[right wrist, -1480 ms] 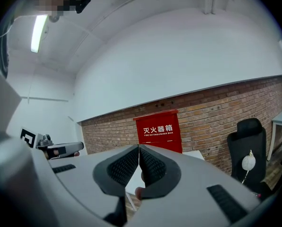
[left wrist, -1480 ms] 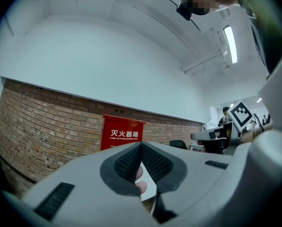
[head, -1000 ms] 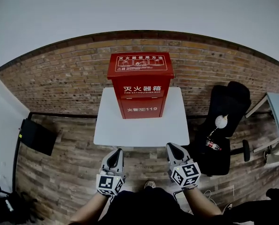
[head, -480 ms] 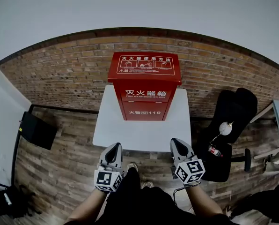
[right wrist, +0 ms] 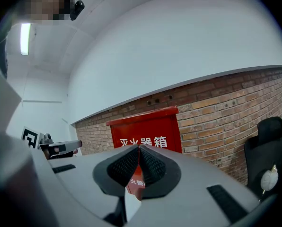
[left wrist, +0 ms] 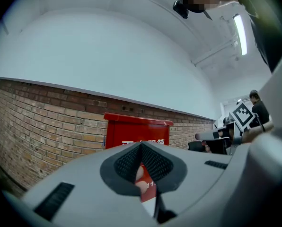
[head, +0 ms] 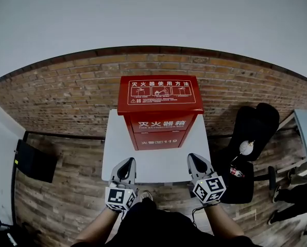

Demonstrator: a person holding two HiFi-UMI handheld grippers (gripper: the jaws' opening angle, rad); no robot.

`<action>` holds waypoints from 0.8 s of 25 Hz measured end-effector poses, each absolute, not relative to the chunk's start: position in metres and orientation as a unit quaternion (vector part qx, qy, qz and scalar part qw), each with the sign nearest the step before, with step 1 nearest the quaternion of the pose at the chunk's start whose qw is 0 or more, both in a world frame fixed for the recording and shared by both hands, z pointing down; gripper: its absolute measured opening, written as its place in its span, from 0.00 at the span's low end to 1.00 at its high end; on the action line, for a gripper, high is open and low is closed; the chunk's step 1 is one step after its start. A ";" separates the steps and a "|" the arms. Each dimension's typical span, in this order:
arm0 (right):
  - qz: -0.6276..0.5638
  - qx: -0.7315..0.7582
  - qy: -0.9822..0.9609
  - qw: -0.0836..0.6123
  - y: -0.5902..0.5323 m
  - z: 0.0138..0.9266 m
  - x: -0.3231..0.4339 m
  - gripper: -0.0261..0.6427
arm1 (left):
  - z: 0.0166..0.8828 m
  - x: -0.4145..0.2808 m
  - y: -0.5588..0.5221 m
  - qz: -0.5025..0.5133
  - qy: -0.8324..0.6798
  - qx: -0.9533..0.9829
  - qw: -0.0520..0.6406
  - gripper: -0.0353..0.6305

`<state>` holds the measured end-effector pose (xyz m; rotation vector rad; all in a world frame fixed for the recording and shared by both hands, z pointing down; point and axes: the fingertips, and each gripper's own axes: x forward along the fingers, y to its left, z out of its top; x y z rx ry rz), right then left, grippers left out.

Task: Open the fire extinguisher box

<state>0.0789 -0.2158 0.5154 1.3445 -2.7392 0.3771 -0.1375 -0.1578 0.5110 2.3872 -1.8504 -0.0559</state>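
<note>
Glossy red metal box point(head: 160, 110) — matt white table point(head: 156, 163), rough brick wall point(head: 71, 99).

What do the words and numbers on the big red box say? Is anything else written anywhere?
"灭火器使用方法": on the lid of the red box.
"灭火器箱": on its upper front panel; the small line underneath is too small to read.
"119": on its lower front panel; the characters before it are blurred.
Lid's small pictures and print: too small to read.
Marker cubes: patterns only, no words.
</note>
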 end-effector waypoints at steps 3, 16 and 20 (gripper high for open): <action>0.115 0.453 -0.884 0.035 -0.237 0.508 0.070 0.07 | 0.511 -0.153 -0.181 -0.020 -0.605 0.794 0.065 0.10; 0.093 0.461 -0.882 0.036 -0.305 0.481 0.076 0.07 | 0.494 -0.193 -0.254 -0.003 -0.596 0.801 0.049 0.10; 0.089 0.434 -0.896 0.036 -0.328 0.472 0.086 0.27 | 0.492 -0.198 -0.272 0.003 -0.581 0.811 0.061 0.29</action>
